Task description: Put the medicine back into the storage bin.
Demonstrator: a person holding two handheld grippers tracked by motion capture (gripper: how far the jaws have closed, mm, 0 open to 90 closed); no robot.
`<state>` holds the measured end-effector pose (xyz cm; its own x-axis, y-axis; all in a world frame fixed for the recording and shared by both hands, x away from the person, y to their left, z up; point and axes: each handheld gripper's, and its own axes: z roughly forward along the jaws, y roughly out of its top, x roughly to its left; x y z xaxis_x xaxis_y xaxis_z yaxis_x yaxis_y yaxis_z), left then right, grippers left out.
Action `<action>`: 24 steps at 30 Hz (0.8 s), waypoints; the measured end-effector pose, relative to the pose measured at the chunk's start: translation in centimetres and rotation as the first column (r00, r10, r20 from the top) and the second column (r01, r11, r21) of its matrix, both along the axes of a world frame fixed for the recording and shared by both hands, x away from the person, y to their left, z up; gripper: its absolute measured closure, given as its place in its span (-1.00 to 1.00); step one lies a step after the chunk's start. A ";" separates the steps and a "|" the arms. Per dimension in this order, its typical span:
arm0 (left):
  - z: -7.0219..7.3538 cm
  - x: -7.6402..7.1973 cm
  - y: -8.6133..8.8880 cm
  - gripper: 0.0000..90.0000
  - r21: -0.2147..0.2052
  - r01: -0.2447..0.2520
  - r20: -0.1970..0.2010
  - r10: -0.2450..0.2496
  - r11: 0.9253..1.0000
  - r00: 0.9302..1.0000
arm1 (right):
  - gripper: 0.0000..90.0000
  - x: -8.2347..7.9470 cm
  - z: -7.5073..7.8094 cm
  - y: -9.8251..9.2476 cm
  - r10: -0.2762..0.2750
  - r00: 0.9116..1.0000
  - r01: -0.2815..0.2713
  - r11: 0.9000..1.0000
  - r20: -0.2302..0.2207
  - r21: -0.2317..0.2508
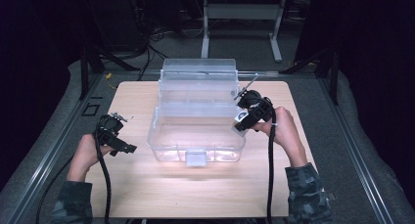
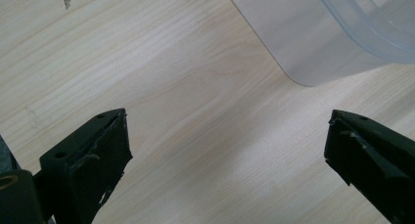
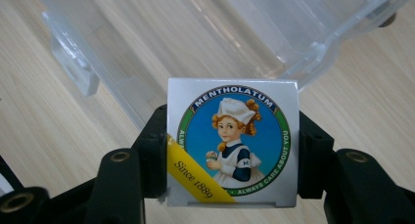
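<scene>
Silver and square, the Mentholatum box point(image 3: 233, 142) sits clamped between the jaws of the right gripper point(image 1: 243, 120), its printed face turned to that gripper's camera, label upright; no long axis shows. In the high view, right of centre, the right hand point(image 1: 283, 131) holds it over the right rim of the clear bin point(image 1: 195, 150), angled down-left. At lower left, the left gripper point(image 1: 122, 146) rests by the bin on the table point(image 1: 195, 194), jaws spread wide and holding nothing, pointing right.

Clear box point(image 1: 195, 131) mid-table point(image 1: 147, 194), left gripper point(image 1: 128, 148) left, right gripper point(image 1: 239, 127) with Mentholatum box point(image 3: 232, 141) at right rim.
</scene>
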<state>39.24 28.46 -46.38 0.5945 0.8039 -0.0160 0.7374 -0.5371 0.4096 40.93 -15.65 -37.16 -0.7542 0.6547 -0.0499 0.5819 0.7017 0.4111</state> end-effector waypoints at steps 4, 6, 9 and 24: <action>0.0 0.0 0.0 -0.93 0.000 0.003 0.000 -0.003 1.000 1.000 | 0.00 0.4 -0.7 1.0 0.013 1.000 -0.013 1.000 -0.025 0.011; 0.0 0.0 0.0 -0.93 0.000 0.003 0.001 -0.003 1.000 1.000 | 0.00 0.5 -0.9 1.2 0.020 0.999 -0.019 1.000 -0.031 0.017; 0.0 0.0 0.0 -0.93 -0.001 0.002 -0.001 -0.002 1.000 1.000 | 0.00 0.7 -1.8 2.0 0.028 0.999 -0.027 1.000 -0.042 0.014; -0.1 0.0 -0.2 -0.92 0.017 0.004 -0.001 -0.004 1.000 1.000 | 0.00 1.0 -5.6 2.3 0.003 0.991 -0.003 1.000 -0.136 0.002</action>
<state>39.21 28.29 -46.48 0.5976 0.8018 -0.0030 0.7358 -0.5469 0.3993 41.94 -13.30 -42.79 -0.7559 0.6524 0.0538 0.6302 0.7030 0.3296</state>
